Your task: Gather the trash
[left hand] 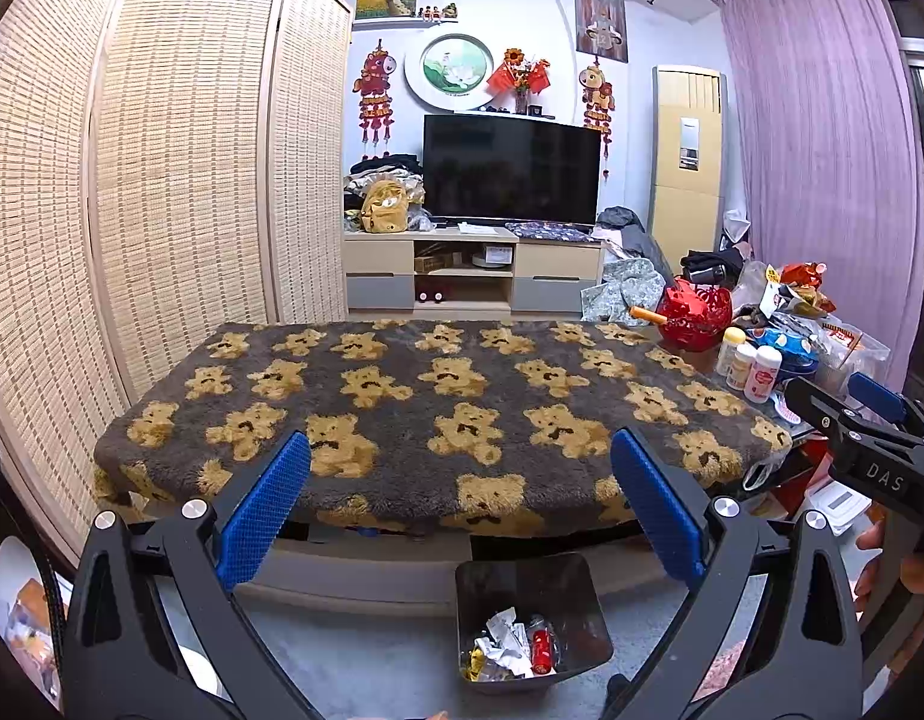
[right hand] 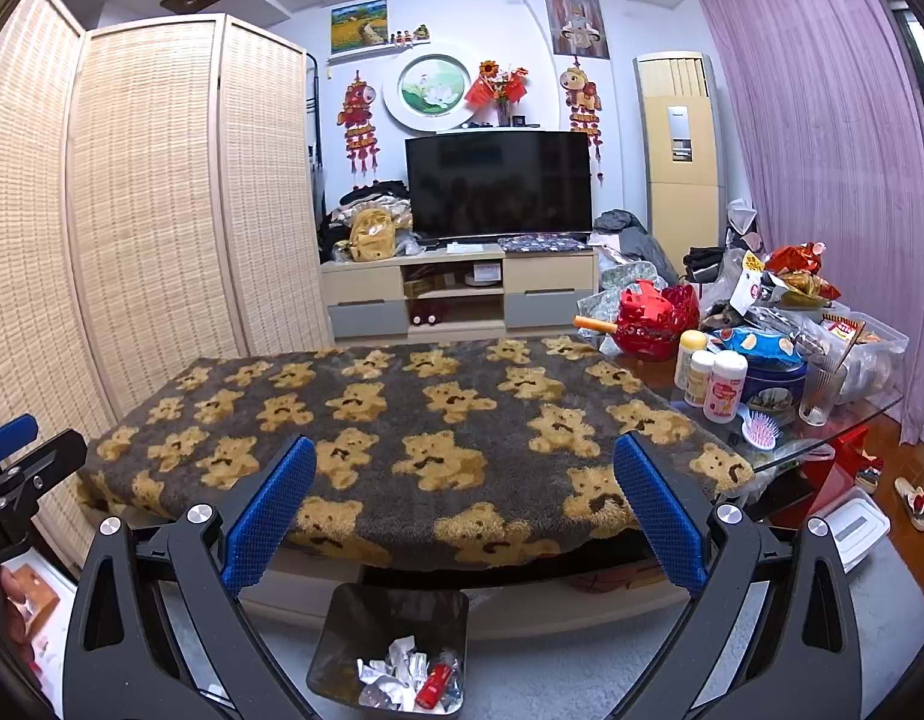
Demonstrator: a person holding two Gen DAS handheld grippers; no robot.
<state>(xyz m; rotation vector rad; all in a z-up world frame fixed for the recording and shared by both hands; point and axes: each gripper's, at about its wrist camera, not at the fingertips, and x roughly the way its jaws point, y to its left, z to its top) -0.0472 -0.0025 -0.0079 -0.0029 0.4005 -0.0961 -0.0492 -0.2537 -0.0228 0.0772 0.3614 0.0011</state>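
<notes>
A black trash bin stands on the floor in front of the table, also low in the right wrist view as the bin. Inside lie crumpled white wrappers and a red can. My left gripper hovers open above the bin at the table's near edge, nothing between its blue pads. My right gripper is open and empty too, held beside the left one. The bear-patterned blanket over the table carries no loose trash that I can see.
Bottles, a red basket, snack bags, a tin, a glass and a pink hairbrush crowd the table's right end. A bamboo screen lines the left. TV stand behind; white box on the floor.
</notes>
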